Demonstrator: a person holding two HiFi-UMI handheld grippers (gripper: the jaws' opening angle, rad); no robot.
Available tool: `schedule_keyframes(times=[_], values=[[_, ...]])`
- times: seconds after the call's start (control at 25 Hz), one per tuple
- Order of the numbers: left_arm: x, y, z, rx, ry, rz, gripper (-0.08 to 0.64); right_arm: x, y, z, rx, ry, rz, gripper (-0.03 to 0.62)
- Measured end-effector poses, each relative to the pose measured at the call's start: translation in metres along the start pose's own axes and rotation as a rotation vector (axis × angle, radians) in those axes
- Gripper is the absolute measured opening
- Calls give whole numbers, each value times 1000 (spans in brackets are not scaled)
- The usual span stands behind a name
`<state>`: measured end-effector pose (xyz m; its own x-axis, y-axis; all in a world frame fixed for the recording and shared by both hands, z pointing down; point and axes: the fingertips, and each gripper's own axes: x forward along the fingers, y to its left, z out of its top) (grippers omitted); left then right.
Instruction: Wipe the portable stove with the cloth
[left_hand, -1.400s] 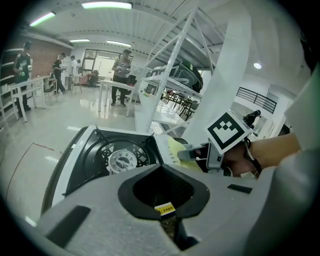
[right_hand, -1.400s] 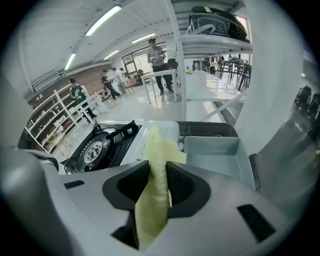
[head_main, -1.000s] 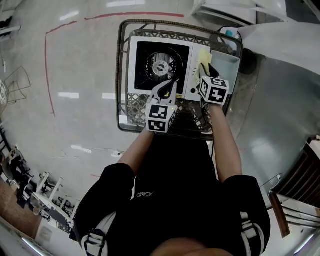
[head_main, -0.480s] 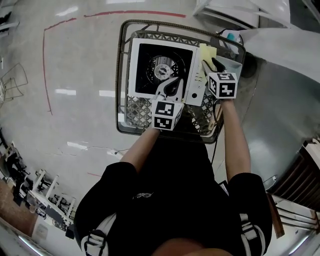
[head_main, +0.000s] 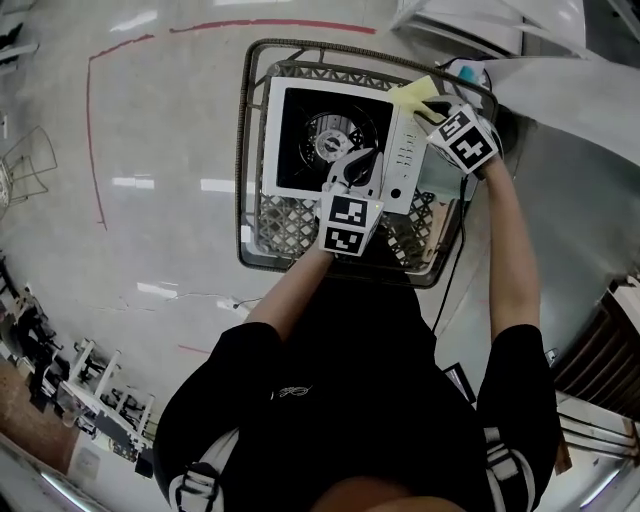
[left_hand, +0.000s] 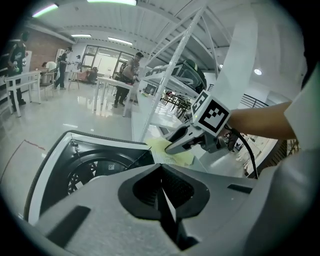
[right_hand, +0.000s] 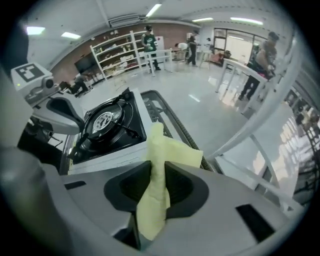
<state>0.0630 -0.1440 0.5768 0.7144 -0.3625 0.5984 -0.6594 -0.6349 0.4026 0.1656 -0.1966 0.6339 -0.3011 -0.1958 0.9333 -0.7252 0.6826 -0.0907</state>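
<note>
At upper right, right gripper (head_main: 428, 106) jaws closing on yellow cloth (head_main: 412, 92): pinch firmly, sweep flat across portable stove (head_main: 402, 150); left gripper (head_main: 356, 168) pressed together, empty.

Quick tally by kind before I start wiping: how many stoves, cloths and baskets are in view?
portable stove: 1
yellow cloth: 1
lattice basket: 1
Total: 3

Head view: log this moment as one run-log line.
right gripper: fingers closing on yellow cloth | left gripper: shut, empty, above stove front
</note>
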Motion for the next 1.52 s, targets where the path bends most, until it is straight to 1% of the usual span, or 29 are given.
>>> schedule_keyframes(times=[0.2, 0.28, 0.4, 0.56, 0.68, 0.76, 0.84, 0.92, 1.0, 1.12, 1.24, 1.4, 1.52], values=[[6, 3, -2, -3, 14, -2, 17, 0, 5, 6, -228, 79, 139, 89], [7, 6, -4, -7, 23, 1, 17, 2, 6, 9, -285, 104, 171, 87], [7, 7, -6, -12, 35, 5, 17, 6, 9, 17, -334, 123, 201, 81], [4, 3, -8, -7, 41, -8, 17, 12, 8, 23, -358, 162, 245, 87], [0, 5, -10, -12, 41, -8, 17, 16, 10, 32, -372, 171, 282, 91], [-3, 7, -13, -17, 43, -5, 17, 19, 12, 37, -363, 171, 305, 103], [-6, 10, -18, -18, 49, -3, 17, 24, 13, 42, -332, 170, 336, 110], [-9, 11, -22, -18, 55, -5, 17, 26, 15, 45, -330, 186, 362, 120], [-13, 12, -26, -19, 60, -3, 17, 28, 15, 50, -354, 200, 365, 127], [-16, 16, -28, -32, 55, 5, 17, 33, 16, 66, -356, 169, 353, 118], [-20, 21, -27, -46, 47, 12, 17, 38, 26, 79, -376, 159, 367, 109], [-26, 31, -24, -57, 31, 31, 17, 45, 35, 96, -398, 138, 361, 106], [-28, 37, -23, -68, 20, 45, 17, 49, 38, 102, -429, 150, 357, 106]])
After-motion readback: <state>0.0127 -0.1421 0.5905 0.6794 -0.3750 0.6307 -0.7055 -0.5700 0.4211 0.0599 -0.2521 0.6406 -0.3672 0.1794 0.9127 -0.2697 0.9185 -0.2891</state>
